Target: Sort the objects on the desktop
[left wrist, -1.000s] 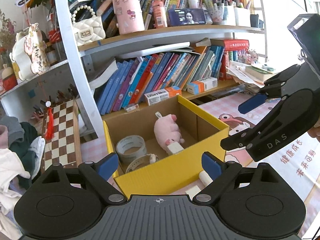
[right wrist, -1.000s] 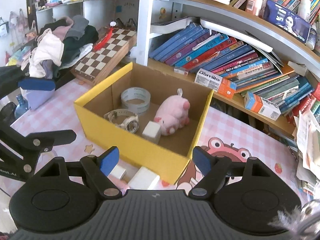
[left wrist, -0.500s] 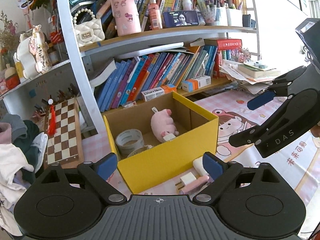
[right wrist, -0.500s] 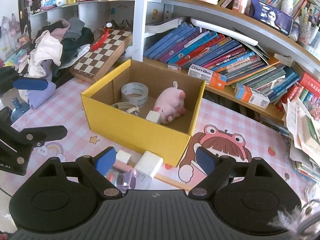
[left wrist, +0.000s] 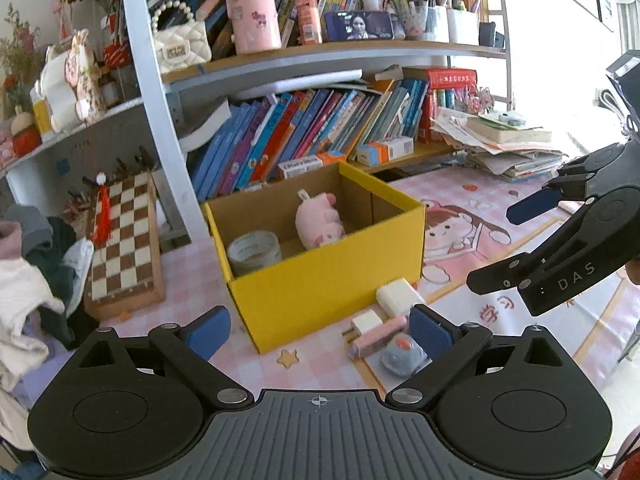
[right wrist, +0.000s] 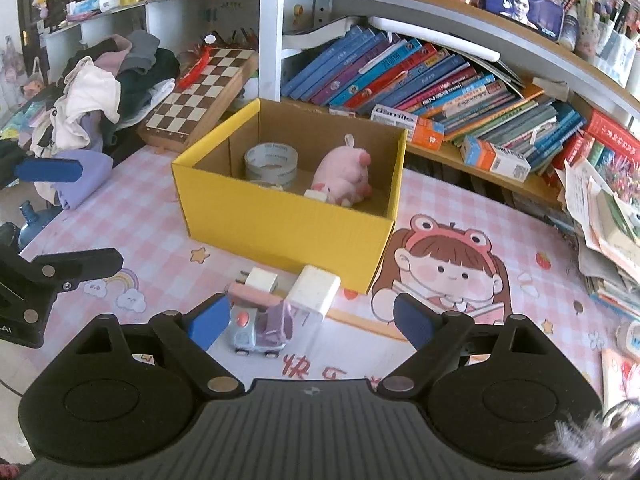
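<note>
A yellow cardboard box (left wrist: pixel 328 292) (right wrist: pixel 280 224) stands on the pink checked desk mat. Inside lie a pink plush pig (left wrist: pixel 318 222) (right wrist: pixel 344 178) and a roll of tape (left wrist: pixel 254 250) (right wrist: pixel 272 160). In front of the box lie a white block (left wrist: pixel 396 294) (right wrist: pixel 314 288), a white plug (left wrist: pixel 366 322) (right wrist: pixel 260 280), a pink stick (left wrist: pixel 378 338) (right wrist: pixel 254 300) and a small grey toy car (left wrist: pixel 402 354) (right wrist: pixel 256 330). My left gripper (left wrist: pixel 320 330) is open and empty, back from the box. My right gripper (right wrist: pixel 310 320) is open and empty, above the toy car.
A chessboard (left wrist: pixel 120 240) (right wrist: pixel 200 92) leans left of the box beside a clothes pile (right wrist: pixel 104 92). Bookshelves full of books (left wrist: pixel 312 128) run behind. A paper stack (left wrist: pixel 508 148) lies at the right. The right gripper shows in the left view (left wrist: pixel 560 256).
Both grippers have pulled back and up from the box, so the small items in front of it have come into view. Both stay open.
</note>
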### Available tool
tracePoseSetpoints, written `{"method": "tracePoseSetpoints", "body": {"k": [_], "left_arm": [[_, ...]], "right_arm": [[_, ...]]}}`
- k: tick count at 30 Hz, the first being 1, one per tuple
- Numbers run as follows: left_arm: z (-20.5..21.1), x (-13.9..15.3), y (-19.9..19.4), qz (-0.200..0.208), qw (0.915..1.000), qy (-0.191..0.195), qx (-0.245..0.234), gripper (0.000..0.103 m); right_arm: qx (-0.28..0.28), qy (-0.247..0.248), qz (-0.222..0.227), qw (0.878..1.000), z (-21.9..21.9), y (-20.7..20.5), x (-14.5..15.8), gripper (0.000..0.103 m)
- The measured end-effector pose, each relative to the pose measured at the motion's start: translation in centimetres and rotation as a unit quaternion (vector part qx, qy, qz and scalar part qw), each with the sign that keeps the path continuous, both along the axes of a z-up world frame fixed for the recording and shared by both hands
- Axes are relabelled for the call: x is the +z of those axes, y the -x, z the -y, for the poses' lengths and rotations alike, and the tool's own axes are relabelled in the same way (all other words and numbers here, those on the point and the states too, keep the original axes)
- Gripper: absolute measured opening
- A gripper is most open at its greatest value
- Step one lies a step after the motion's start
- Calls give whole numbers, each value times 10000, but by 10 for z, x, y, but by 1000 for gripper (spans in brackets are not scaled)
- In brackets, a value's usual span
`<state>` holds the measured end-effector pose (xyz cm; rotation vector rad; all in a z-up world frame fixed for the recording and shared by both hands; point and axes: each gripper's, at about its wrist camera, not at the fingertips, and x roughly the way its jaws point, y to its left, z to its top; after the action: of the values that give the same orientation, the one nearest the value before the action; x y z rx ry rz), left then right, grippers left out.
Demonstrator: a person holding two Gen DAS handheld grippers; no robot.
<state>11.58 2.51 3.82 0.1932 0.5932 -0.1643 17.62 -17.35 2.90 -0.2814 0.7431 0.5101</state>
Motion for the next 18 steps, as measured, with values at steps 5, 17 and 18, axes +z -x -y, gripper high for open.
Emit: {"method": "tracePoseSetpoints", "body": {"k": [5, 17, 18], "left_arm": [[-2, -14, 10, -185, 9998, 83, 59, 98], [-5, -41, 36, -374, 9983, 241, 378, 98], [-5, -43, 38, -377, 9982, 247, 400, 98]], "right_arm": [[-102, 51, 35, 9999, -4, 17, -8, 90], [-620, 152, 243, 9977, 2, 55, -38, 92], [-635, 154, 240, 9976, 2, 58, -40, 92]]}}
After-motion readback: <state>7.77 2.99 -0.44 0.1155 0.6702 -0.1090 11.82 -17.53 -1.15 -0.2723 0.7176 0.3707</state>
